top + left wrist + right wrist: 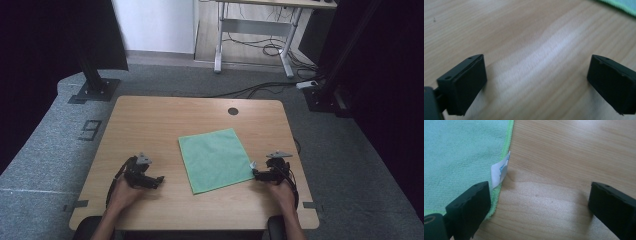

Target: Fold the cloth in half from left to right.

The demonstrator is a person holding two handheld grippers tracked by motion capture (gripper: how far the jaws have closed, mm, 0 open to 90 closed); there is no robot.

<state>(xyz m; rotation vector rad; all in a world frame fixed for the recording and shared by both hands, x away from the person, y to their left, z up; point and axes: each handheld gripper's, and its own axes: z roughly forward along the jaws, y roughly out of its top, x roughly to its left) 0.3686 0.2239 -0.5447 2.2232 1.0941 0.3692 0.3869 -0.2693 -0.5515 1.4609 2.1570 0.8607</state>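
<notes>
Jaws of both grippers stand wide apart with nothing between them. On the right gripper point(539, 205), one jaw sits at the near corner of the green cloth point(215, 159), just below its white tag point(500, 170); the other is over bare bench point(150, 125). The left gripper point(536, 82) has only wood between its jaws, the cloth lying beyond its far jaw. Closing now, the right jaws would likely pinch the tag alone or slide off the hem. The tag's print is unreadable.
</notes>
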